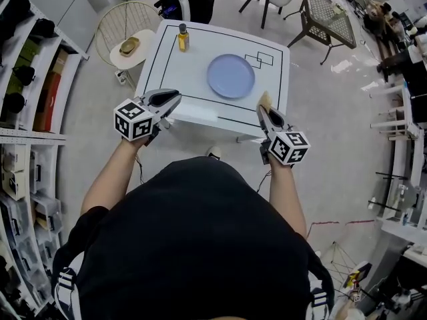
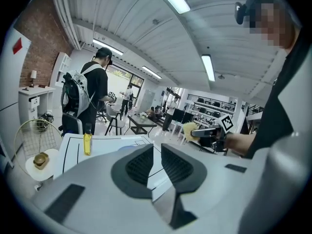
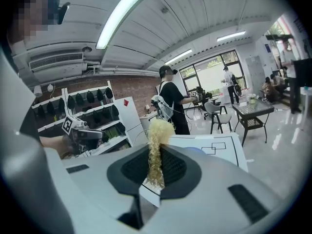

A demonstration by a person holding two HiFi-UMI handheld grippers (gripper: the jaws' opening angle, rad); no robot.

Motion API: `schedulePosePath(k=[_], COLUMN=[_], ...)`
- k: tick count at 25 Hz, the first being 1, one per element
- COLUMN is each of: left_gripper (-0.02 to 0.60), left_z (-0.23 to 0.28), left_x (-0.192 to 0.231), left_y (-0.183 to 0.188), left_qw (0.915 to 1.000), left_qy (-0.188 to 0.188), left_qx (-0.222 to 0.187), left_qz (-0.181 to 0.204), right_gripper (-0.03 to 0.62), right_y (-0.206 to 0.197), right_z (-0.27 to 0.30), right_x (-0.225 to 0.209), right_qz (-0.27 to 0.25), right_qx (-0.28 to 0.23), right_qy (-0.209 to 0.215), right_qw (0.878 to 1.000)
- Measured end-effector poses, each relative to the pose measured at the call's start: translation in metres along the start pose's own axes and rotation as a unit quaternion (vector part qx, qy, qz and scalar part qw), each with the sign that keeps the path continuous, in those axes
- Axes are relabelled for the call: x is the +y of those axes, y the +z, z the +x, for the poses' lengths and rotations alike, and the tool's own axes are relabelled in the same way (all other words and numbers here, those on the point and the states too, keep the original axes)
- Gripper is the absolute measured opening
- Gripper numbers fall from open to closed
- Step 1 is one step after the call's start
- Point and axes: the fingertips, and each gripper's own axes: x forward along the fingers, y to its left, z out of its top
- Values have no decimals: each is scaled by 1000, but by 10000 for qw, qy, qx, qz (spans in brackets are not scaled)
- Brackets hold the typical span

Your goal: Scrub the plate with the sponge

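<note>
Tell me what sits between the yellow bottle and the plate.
Nothing: in the head view only bare white tabletop separates the yellow bottle from the plate.

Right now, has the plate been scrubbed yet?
Not yet. Done: the yellow sponge is pinched in the right hand-held gripper. In hand: both hand-held grippers hover at the near edge of the table, short of the blue plate. Left: bring the sponge onto the plate and scrub. The left hand-held gripper is empty, jaws slightly apart.
</note>
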Motion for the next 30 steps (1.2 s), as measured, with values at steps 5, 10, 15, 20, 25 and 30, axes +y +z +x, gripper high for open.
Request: schedulePosePath(k=[5, 10, 15, 20, 25, 30], left_gripper=[55, 55, 55, 55, 55, 55], left_z=[15, 27, 47, 68, 84, 88], left_x=[2, 10, 12, 16, 12, 15], left_y=[7, 12, 14, 16, 16, 8], left_qw=[9999, 9992, 9985, 9978, 9973, 9971], left_qy=[148, 354, 467, 574, 624, 646], left_qx=[-21, -102, -155, -171, -183, -91], left_qz=[-77, -150, -237, -268, -328, -403], right_gripper=[35, 35, 35, 35, 35, 35], right_y=[13, 24, 33, 37, 34, 35], right_z=[13, 27, 38, 52, 58, 64], right_x=[-19, -35, -55, -74, -86, -84], right_qz=[-61, -145, -233, -288, -306, -316], right_qx=[55, 79, 140, 200, 342, 384], right_qy=[204, 407, 560, 726, 877, 960], right_qw=[9998, 9990, 9981, 9967, 9951, 9941])
